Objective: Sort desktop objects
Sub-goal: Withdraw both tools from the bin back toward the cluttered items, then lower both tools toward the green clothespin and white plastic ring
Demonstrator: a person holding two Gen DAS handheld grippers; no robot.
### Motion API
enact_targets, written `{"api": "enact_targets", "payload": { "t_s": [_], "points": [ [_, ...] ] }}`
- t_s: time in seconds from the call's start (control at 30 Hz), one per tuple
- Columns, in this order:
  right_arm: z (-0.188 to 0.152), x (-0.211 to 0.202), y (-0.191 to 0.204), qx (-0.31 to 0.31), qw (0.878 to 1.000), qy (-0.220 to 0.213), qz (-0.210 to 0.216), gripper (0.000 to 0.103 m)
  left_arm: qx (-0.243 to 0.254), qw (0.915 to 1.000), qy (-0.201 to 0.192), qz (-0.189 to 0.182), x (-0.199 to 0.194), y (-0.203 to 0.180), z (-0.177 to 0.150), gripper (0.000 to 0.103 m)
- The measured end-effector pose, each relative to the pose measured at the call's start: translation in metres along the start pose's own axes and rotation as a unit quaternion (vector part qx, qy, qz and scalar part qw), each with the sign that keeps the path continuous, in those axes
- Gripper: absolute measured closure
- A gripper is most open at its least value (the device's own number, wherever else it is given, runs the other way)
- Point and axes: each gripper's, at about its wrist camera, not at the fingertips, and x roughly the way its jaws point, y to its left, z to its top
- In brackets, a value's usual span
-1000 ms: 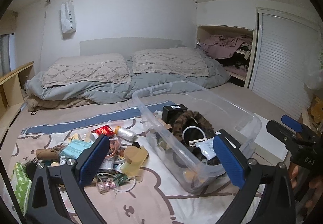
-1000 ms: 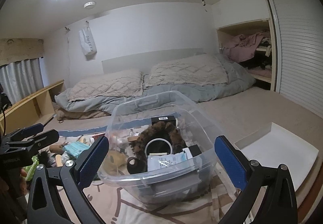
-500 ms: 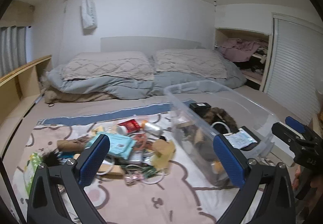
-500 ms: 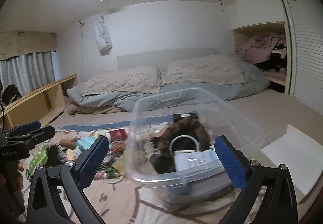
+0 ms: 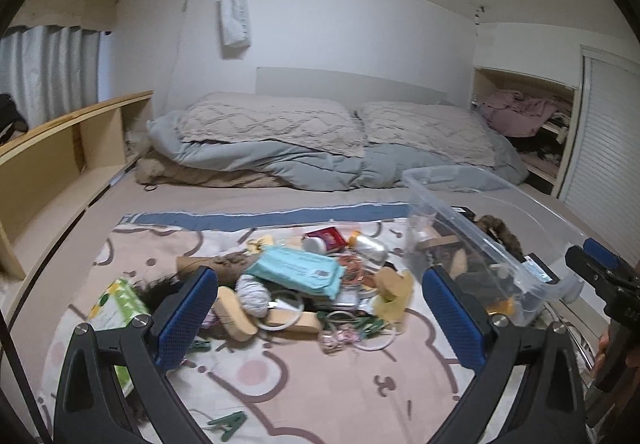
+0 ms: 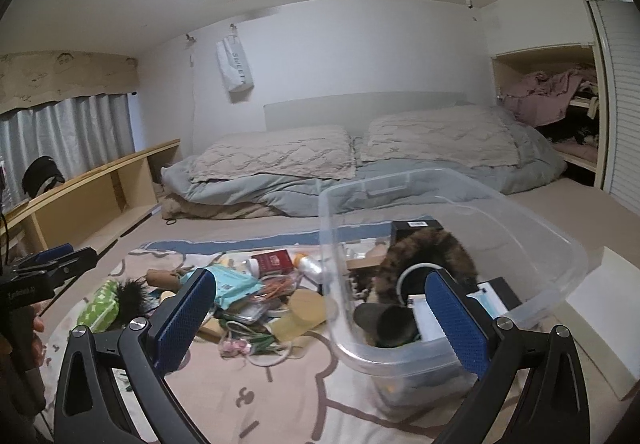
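- A bedroom: a patterned pink blanket is spread over the near part of a low bed, with pillows and a grey duvet at the far end and a wooden shelf along the left.
- The things to sort lie in a loose heap in the middle of the blanket; a clear plastic bin stands just to its right, already holding a furry item, a dark box and some packets.
- The left gripper hangs above the near edge of the heap, its blue pads wide apart and nothing between them.
- The right gripper is likewise spread and empty, aimed at the bin's near left corner.
- The teal wipes pack on top looks light, soft and slick; pinching across its short width should hold better than the flat face.
- The small ball of yarn is soft and will squash, so a grip through its middle seems safest.
- The cables and rings at the near side are tangled and may drag neighbours along.
- The green tissue packet lies apart at the left, easy to reach.
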Motion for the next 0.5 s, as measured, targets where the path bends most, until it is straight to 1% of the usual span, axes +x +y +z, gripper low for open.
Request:
{"api": "enact_targets", "payload": {
  "t_s": [0.13,0.37,0.5],
  "points": [
    [-0.002,0.006,0.013,-0.005,1.0,-0.002,0.012,0.0,-0.008,0.9999,-0.006,0.013,-0.005,0.019,-0.005,0.0],
    [-0.01,0.009,0.038,-0.012,0.999,-0.026,0.034,0.0,-0.025,0.9984,-0.029,0.042,-0.015,0.047,-0.021,0.0],
    [-0.022,0.013,0.05,-0.022,0.998,-0.037,0.039,0.0,-0.02,0.9962,-0.048,0.07,-0.016,0.055,-0.038,0.0]
  ]
}}
